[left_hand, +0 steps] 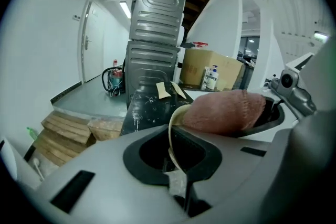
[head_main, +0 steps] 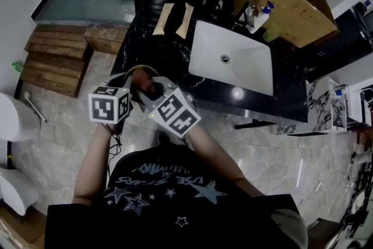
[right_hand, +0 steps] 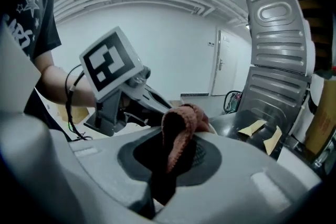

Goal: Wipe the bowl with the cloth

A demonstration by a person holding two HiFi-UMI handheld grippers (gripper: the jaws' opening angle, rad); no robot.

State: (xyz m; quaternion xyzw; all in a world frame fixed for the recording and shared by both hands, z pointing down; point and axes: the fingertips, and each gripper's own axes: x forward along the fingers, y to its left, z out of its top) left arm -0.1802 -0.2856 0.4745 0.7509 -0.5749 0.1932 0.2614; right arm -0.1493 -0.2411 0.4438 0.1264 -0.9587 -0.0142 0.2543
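Counter (head_main: 175, 61) with sink (head_main: 233, 58) lies ahead; left gripper (left_hand: 176, 182) clamps the bowl (left_hand: 171, 132), right gripper (right_hand: 164, 181) the cloth (right_hand: 178, 134).

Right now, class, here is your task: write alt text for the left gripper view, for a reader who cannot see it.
The left tool pinches the thin rim of a cream bowl, seen edge-on, with a reddish-brown knitted cloth bunched against the bowl's right side. Behind them stand a black marble counter and two stacked grey metal appliances.

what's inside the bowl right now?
A reddish cloth, clamped in the jaws of the right gripper. The inner surface of the bowl beneath it is covered; only the rim shows.
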